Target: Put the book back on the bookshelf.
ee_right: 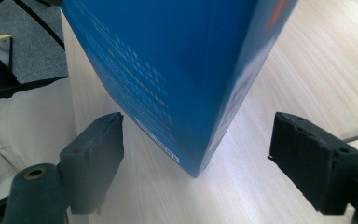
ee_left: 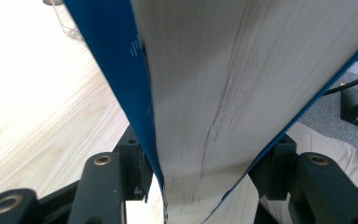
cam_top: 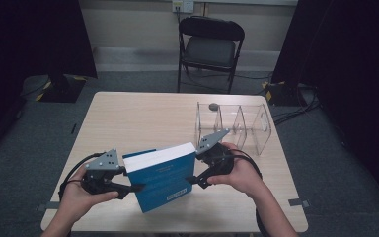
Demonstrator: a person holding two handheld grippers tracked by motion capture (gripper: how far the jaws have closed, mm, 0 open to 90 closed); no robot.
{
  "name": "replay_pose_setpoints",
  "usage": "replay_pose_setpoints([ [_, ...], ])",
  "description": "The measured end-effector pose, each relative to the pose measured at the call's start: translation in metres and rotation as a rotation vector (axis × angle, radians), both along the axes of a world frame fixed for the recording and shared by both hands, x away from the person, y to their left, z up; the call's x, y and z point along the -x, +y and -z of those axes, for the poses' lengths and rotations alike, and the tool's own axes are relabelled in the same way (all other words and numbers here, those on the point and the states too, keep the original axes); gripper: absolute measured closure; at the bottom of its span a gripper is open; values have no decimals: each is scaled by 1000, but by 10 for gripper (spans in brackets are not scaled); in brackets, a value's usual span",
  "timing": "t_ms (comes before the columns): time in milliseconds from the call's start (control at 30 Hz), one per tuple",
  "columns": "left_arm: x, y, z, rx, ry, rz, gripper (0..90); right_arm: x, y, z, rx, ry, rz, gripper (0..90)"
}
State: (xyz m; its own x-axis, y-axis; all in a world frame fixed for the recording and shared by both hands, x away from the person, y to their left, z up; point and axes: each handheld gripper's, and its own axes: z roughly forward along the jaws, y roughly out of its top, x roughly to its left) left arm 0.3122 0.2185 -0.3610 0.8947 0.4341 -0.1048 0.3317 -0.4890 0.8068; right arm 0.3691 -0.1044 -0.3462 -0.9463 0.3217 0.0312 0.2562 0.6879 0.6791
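Note:
A thick blue book (cam_top: pixel 165 180) stands on edge on the wooden table (cam_top: pixel 143 118), tilted, with its white page block up and to the left. My left gripper (cam_top: pixel 135 187) is shut on the book's page-edge side; in the left gripper view both jaws press the blue covers (ee_left: pixel 116 70) on either side of the pages (ee_left: pixel 242 93). My right gripper (cam_top: pixel 192 178) is at the book's spine side and stands open. In the right gripper view the book's lower spine corner (ee_right: pixel 168 70) sits between the two pads (ee_right: pixel 93 158), with a gap on each side.
A clear plastic organizer (cam_top: pixel 234 126) with several compartments stands at the table's far right, a small grey object (cam_top: pixel 213 106) at its back corner. A black folding chair (cam_top: pixel 209 49) stands beyond the table. Bare tabletop stretches to the far left.

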Motion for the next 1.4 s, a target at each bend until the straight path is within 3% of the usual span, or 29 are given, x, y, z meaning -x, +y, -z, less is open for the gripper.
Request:
replay_pose_setpoints([
  [267,1,3,-2,2,-2,-3,475,-6,11,-20,-5,-8,-23,171],
  [633,1,10,2,17,9,-8,469,-16,29,-38,-17,22,-72,150],
  [700,2,11,4,16,10,-8,469,-16,35,-39,-5,33,-81,149],
  [767,2,13,5,14,9,-8,469,-15,41,-41,38,10,-85,149],
  [900,3,17,6,13,11,-12,470,-11,54,-44,121,-12,-122,203],
  [1033,5,24,10,12,12,-21,468,-14,55,-47,154,-5,-144,268],
  [1233,7,37,22,10,34,-44,467,-14,52,-54,168,-25,-203,394],
  [1400,3,52,43,-43,54,-94,467,-9,44,-54,142,16,-254,546],
])
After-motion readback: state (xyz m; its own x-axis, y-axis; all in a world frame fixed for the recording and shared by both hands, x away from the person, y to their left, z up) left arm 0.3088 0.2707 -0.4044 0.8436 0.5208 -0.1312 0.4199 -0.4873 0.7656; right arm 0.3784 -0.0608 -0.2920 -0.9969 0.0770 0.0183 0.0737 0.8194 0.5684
